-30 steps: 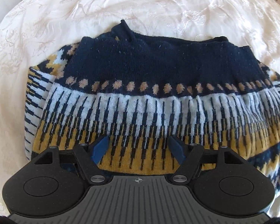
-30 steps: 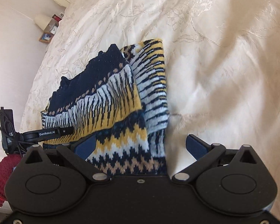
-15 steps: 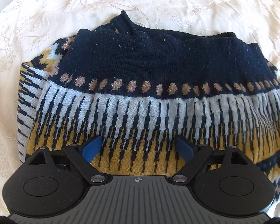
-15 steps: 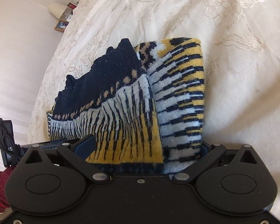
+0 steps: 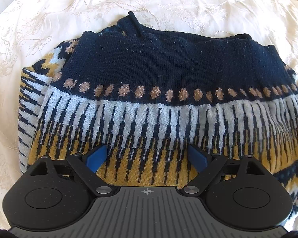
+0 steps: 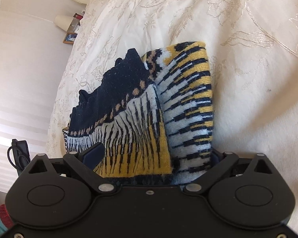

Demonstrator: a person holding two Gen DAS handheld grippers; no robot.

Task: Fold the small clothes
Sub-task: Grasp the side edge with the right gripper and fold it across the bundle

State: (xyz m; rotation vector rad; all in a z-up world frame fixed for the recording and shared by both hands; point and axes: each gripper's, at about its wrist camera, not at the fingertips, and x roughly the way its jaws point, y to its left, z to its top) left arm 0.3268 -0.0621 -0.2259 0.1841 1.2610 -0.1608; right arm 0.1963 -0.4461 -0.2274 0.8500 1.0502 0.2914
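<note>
So the left gripper [image 5: 147, 157] is held low over the near edge of the sweater [image 5: 159, 103], jaws spread wide, with the blue pads [image 5: 95, 156] resting on the yellow-and-navy band and nothing pinched between them. The sweater is laid folded on a cream embroidered bedspread [image 5: 49, 19], navy hem panel on top, dotted stripe under it. Over on the right, the right gripper [image 6: 153, 156] is also spread wide, and the sweater's folded corner [image 6: 149, 123] is bunched between the fingers. Whether it's actually being squeezed can't be told. A lamp [image 6: 63, 21] is seen by the wall.
</note>
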